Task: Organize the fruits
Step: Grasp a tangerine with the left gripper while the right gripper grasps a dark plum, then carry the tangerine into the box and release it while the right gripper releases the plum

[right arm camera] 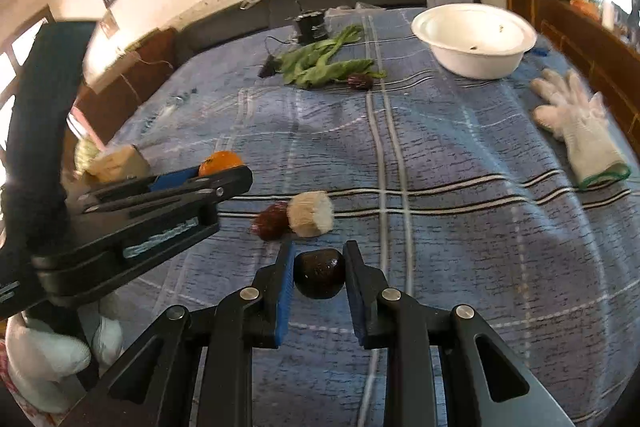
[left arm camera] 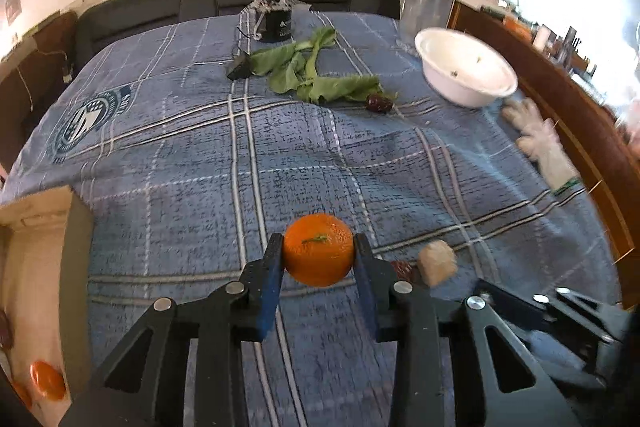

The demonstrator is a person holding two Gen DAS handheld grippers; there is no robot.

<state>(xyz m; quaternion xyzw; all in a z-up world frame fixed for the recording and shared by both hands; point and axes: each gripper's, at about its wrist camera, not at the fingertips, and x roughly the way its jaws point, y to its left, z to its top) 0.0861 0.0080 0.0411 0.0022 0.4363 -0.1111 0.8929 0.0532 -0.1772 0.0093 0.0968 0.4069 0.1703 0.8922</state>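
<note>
My left gripper is shut on an orange tangerine, held just above the blue plaid cloth. It shows from the side in the right wrist view with the tangerine. My right gripper is shut on a dark round fruit. A dark red fruit and a pale cut chunk lie just ahead of it; the chunk shows in the left view. Another dark red fruit lies by the greens. A white bowl stands far right.
A cardboard box at the left holds orange fruit. Green leaves, a black cup, a clear plastic container and a white glove lie on the cloth. A dark sofa is behind.
</note>
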